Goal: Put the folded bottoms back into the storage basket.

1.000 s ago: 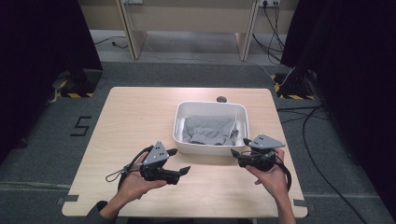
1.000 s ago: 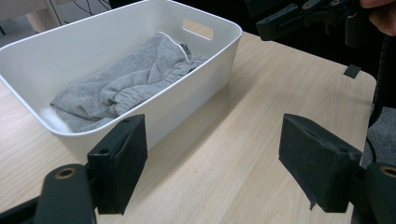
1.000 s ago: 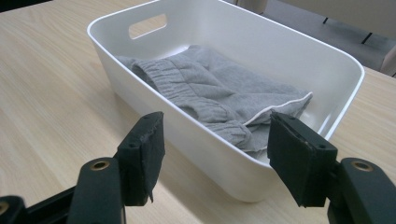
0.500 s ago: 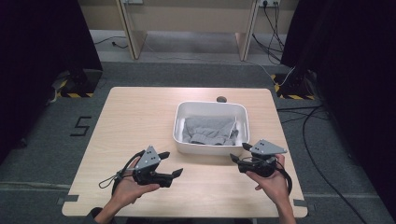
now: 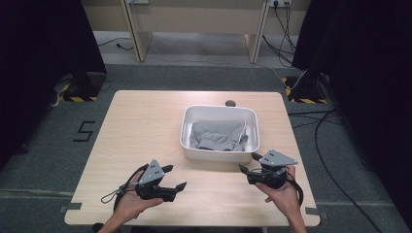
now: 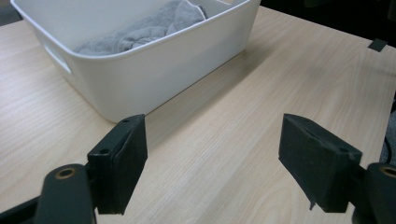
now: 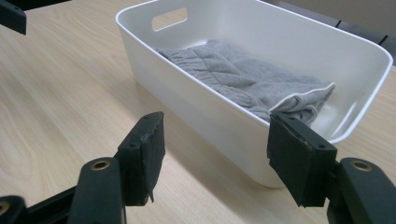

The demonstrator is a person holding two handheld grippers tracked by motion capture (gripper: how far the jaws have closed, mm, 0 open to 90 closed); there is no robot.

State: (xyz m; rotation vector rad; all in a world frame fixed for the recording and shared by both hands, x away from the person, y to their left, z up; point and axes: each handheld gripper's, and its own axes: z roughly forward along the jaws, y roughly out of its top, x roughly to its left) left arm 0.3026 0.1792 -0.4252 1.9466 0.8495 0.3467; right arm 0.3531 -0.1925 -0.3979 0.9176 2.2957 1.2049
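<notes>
A white bin holding a grey cloth sits on the counter, both the left claw and right claw wide open and empty, a "5" marking the floor.

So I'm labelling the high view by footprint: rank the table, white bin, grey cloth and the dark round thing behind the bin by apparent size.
1. table
2. white bin
3. grey cloth, lying inside the bin
4. dark round thing, by far the smallest
</notes>
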